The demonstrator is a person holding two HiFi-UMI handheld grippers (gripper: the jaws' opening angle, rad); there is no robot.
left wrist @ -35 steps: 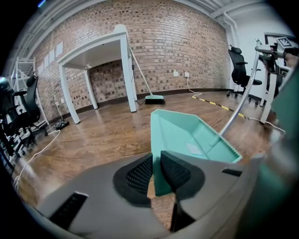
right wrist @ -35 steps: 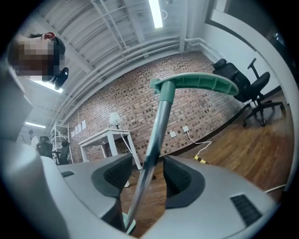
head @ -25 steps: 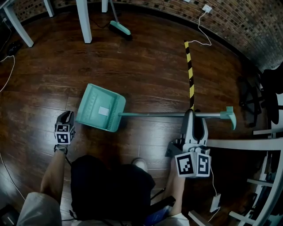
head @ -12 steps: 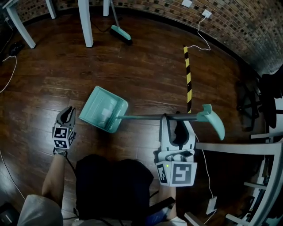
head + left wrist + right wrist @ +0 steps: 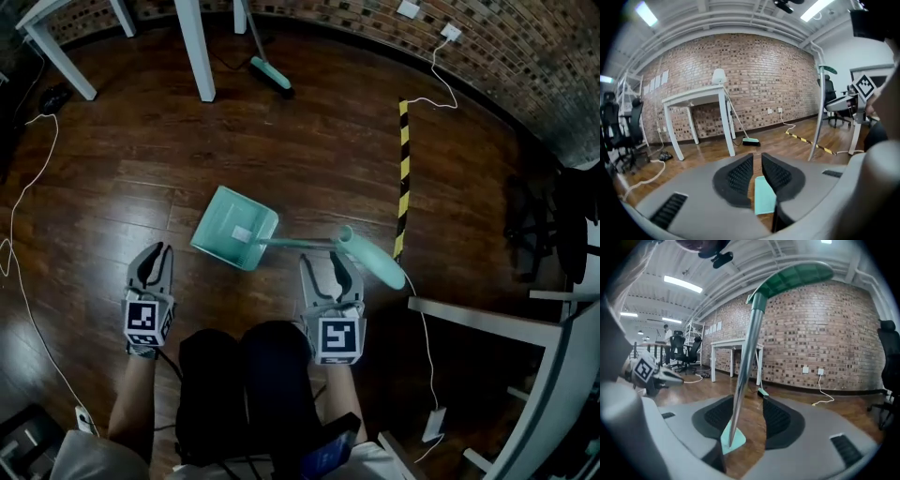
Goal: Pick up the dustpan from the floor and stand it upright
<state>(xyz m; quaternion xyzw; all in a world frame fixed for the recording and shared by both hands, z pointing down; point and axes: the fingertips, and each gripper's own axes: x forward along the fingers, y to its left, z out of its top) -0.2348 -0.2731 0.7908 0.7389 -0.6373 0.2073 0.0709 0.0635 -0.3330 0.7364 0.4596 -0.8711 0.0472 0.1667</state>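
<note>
The teal dustpan (image 5: 234, 239) rests on the wood floor with its metal pole (image 5: 291, 242) raised towards me and the teal grip (image 5: 373, 261) on top. My right gripper (image 5: 330, 267) is around the pole, and its jaws are opening. In the right gripper view the pole (image 5: 744, 366) stands between the pads, close to the left one, with a wide gap, and the pan (image 5: 733, 439) sits below. My left gripper (image 5: 155, 258) hangs left of the pan, holding nothing. Its jaws (image 5: 757, 157) stand a narrow slit apart, and the pan (image 5: 764, 194) shows beneath.
A teal broom (image 5: 272, 72) leans by the white table legs (image 5: 197, 47) at the back. Yellow-black tape (image 5: 404, 178) runs along the floor right of the dustpan. A white desk frame (image 5: 487, 314) and a black chair (image 5: 553, 216) stand at the right. A cable (image 5: 19, 234) trails at the left.
The dustpan's handle swung up from lying flat to standing. My right gripper moved left with it and its jaws widened. My left gripper rose from the floor.
</note>
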